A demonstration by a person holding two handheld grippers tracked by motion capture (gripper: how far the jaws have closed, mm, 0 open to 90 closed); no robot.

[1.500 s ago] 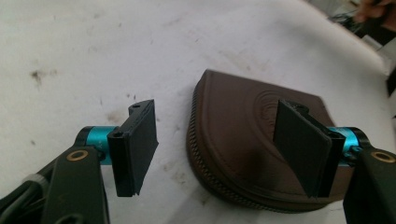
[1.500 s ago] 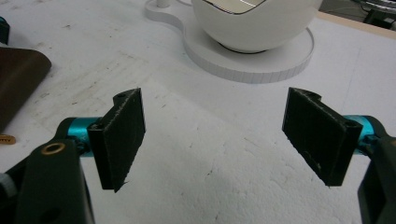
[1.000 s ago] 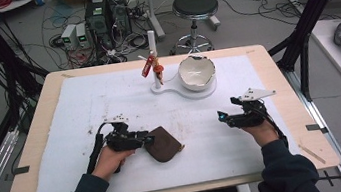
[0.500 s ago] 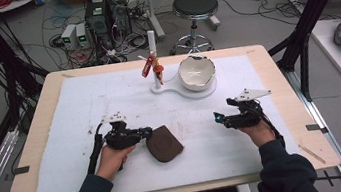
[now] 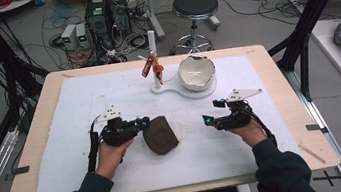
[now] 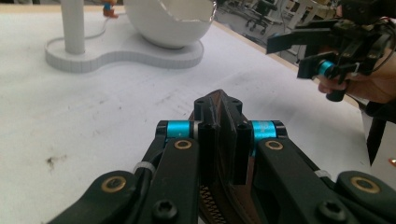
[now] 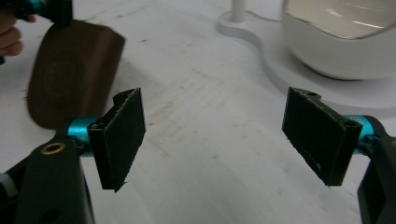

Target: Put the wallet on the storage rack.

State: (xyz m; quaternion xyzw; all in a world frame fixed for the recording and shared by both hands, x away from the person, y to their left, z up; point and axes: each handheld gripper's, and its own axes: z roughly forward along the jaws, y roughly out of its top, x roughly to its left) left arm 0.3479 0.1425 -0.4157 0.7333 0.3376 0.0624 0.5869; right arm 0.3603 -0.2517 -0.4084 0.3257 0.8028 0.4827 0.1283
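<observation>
A dark brown zipped pouch [image 5: 160, 135] lies at the middle front of the white mat. My left gripper [image 5: 144, 124] is shut on its left edge, and in the left gripper view the pouch [image 6: 219, 100] is pinched between the two jaws of the left gripper [image 6: 219, 135]. My right gripper [image 5: 208, 119] hovers to the right of the pouch, pointing at it with a gap between. In the right gripper view the right gripper [image 7: 215, 135] stands wide open with nothing between its pads, and the pouch [image 7: 70, 70] lies ahead at the upper left.
A white bowl with a chipped rim [image 5: 197, 71] sits on a flat white base [image 5: 172, 89] at the back middle. A white post [image 5: 153, 53] on that base carries a small red and orange trinket [image 5: 149, 66]. The white mat [image 5: 64, 141] covers the wooden table.
My right gripper has moved left toward the pouch. The left gripper has shifted the pouch slightly away from the front edge, still shut on it.
</observation>
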